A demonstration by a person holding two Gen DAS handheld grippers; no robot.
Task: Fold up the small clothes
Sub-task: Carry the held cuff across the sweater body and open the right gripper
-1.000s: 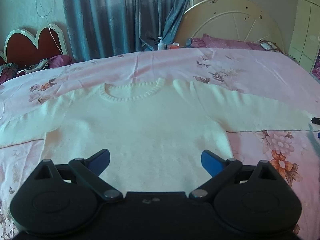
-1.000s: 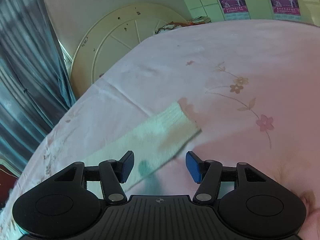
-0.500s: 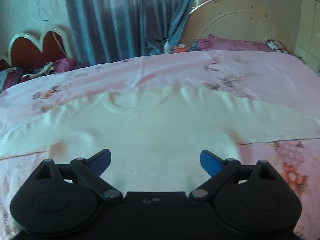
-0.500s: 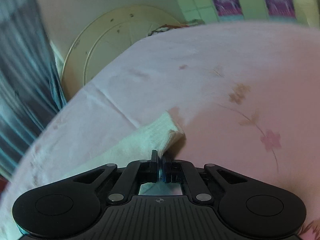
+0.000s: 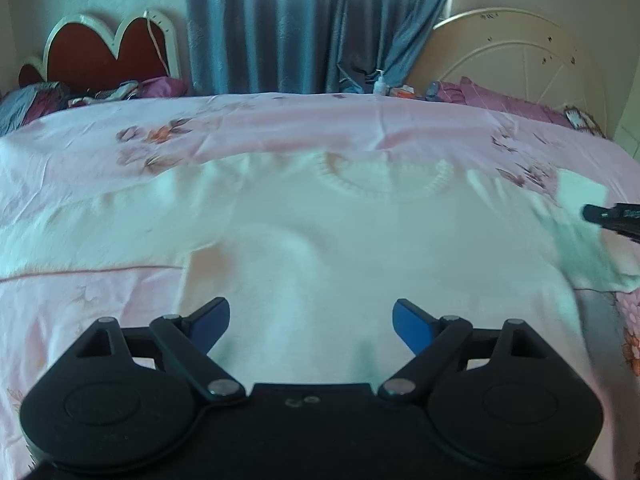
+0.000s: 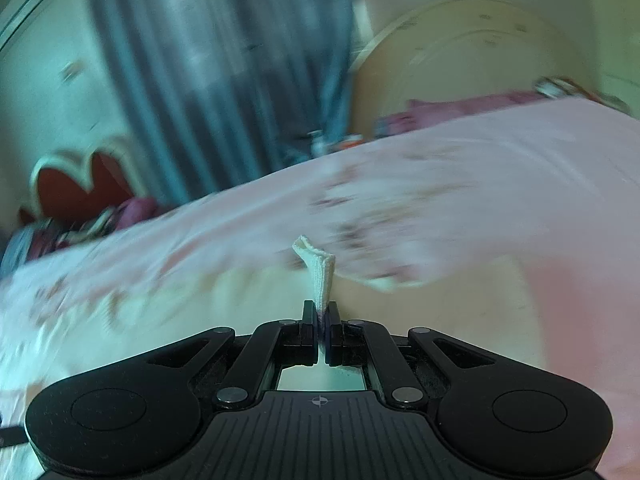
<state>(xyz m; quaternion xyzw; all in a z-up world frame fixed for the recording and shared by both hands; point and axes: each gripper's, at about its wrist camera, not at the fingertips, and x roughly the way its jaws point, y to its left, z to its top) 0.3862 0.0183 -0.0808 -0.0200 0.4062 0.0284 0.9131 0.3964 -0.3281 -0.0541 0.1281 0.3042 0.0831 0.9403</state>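
Left wrist view: cream knitted long-sleeved sweater [image 5: 360,248] spread front-up on the pink floral bedsheet [image 5: 280,124], ribbed round neckline [image 5: 386,178] toward the far side, hem nearest the camera. Left gripper [image 5: 311,322] poised over the lower body of the sweater, blue-padded fingers [image 5: 410,324] wide apart and closing slightly, knit beneath them but nothing pinched. Compared with a second ago, framing shifted sideways, so the sweater's left-hand sleeve now shows more fully along the sheet. At the right edge, the other sleeve no longer flat and stretched out: raised off the bed, bent back toward the body, its cuff [image 5: 582,192] hanging from the dark tip of the right gripper [image 5: 600,214]. Blue-grey curtain [image 5: 312,24] and heart-shaped red headboard [image 5: 108,52] behind, unchanged.

Right wrist view: heavily blurred background, consistent with a fast swing. Right gripper [image 6: 321,316] clamped tight on the ribbed cuff [image 6: 320,270], which stands up in a narrow fold above the pressed fingers [image 6: 309,322]. A second ago, fingers apart around a cuff lying flat; half a second ago, already pinched shut at bed level; now lifted and turned toward the sweater.

Meaning for the task: first sleeve fold probably under way, cuff likely headed across the chest; the other sleeve not yet folded.
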